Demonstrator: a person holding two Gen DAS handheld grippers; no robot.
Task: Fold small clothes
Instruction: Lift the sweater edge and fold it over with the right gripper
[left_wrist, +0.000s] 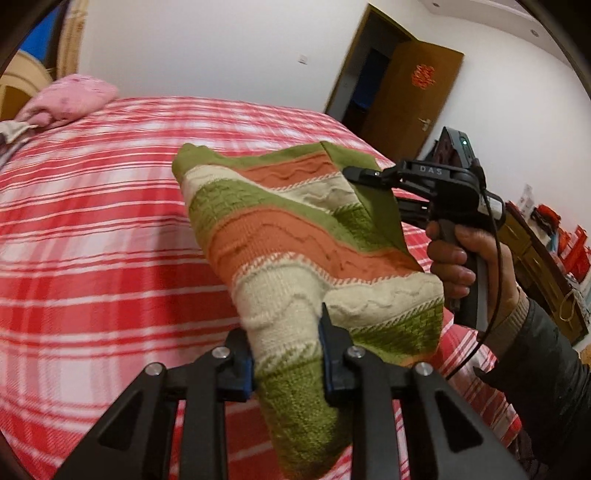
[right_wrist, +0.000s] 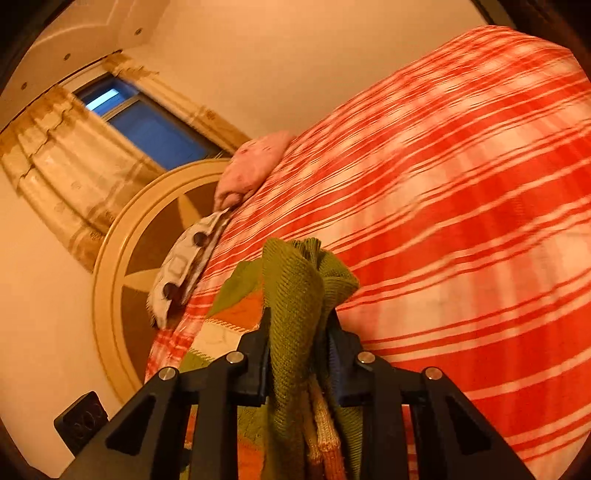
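Note:
A small knitted sweater with green, orange and cream stripes hangs in the air above the bed, held by both grippers. My left gripper is shut on its cream and green end at the bottom of the left wrist view. My right gripper is shut on the green far edge, held by a hand at the right. In the right wrist view my right gripper is shut on bunched green knit, with the rest of the sweater hanging below.
The bed with a red and white plaid cover fills the space below. A pink pillow and a patterned pillow lie by the round headboard. A brown door and a cluttered cabinet stand at the right.

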